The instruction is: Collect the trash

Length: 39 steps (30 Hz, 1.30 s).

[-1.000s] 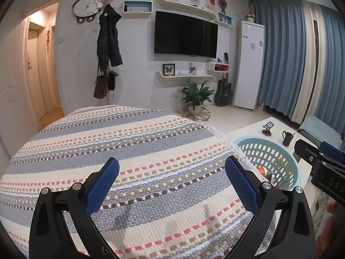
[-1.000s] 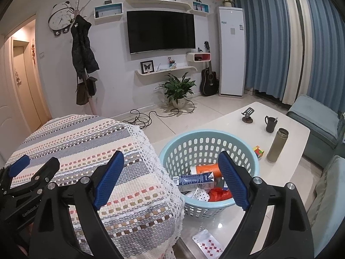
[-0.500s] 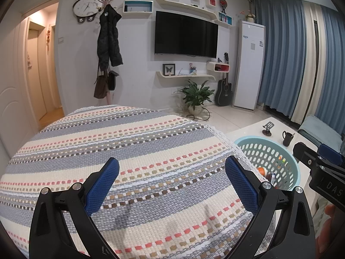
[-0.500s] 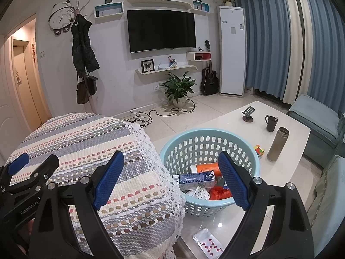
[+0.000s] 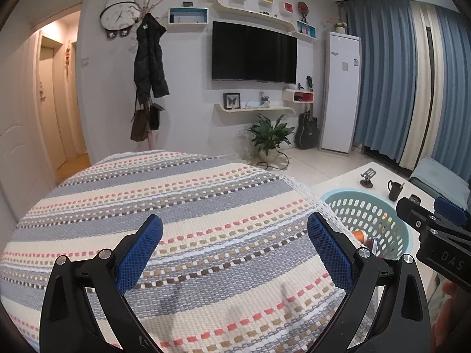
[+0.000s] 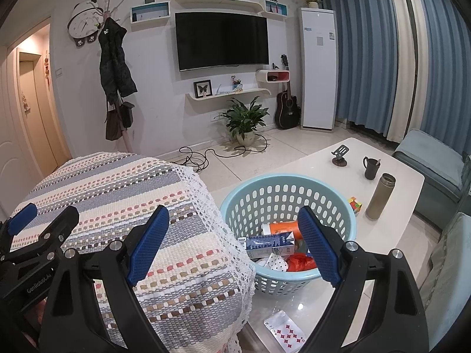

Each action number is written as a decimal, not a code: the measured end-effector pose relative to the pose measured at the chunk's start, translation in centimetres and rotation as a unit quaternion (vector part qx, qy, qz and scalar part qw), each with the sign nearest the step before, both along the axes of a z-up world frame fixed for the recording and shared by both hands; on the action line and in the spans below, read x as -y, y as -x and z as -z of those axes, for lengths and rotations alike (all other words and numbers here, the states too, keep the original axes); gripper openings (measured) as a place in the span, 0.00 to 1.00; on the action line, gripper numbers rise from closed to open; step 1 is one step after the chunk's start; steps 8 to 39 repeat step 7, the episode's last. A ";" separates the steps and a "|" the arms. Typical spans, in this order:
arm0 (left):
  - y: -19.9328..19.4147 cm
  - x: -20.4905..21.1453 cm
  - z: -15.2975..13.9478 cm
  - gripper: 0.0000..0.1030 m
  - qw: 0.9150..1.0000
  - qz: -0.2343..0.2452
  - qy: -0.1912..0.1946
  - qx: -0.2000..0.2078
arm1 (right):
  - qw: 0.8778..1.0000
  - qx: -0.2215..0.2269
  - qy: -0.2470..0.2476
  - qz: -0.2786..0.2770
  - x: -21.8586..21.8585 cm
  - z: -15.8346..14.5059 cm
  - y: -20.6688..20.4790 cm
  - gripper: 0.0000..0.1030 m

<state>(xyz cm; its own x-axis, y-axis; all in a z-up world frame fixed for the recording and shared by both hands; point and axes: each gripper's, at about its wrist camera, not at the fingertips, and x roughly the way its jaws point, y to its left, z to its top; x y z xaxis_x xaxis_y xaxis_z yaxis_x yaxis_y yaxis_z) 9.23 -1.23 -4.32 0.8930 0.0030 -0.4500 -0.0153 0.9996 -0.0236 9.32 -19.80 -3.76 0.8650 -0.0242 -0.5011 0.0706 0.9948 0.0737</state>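
A pale blue perforated plastic basket (image 6: 287,203) sits on a glossy white low table (image 6: 391,182), right of centre in the right wrist view, holding trash — an orange-capped white bottle (image 6: 281,227), a blue-and-white carton (image 6: 266,242), a red crumpled wrapper (image 6: 300,262). Touching its left side hangs the lace edge of a striped woven cloth (image 6: 123,194) that fills the lower left. On the table lie a playing card (image 6: 285,331) at the bottom, a colourful puzzle cube (image 6: 355,204), a metal flask (image 6: 380,195), a dark mug (image 6: 371,167). Behind are a wall-mounted television (image 6: 222,40), a potted plant (image 6: 245,117) and blue curtains (image 6: 368,58).

The right gripper (image 6: 232,245) hovers in front of the basket, jaws wide, empty — the basket's contents show between them. The left gripper (image 5: 234,253) hangs over the cloth, equally wide and empty, with the basket at its right.
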 end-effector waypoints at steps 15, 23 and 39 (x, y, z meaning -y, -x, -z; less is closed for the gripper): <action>-0.1 -0.1 0.0 0.93 1.000 -0.002 0.003 -0.006 | 1.000 0.002 -0.001 0.003 0.2 0.1 0.2 0.82; -0.1 -0.1 0.0 0.93 1.000 -0.002 0.003 -0.006 | 1.000 0.002 -0.001 0.003 0.2 0.1 0.2 0.82; -0.1 -0.1 0.0 0.93 1.000 -0.002 0.003 -0.006 | 1.000 0.002 -0.001 0.003 0.2 0.1 0.2 0.82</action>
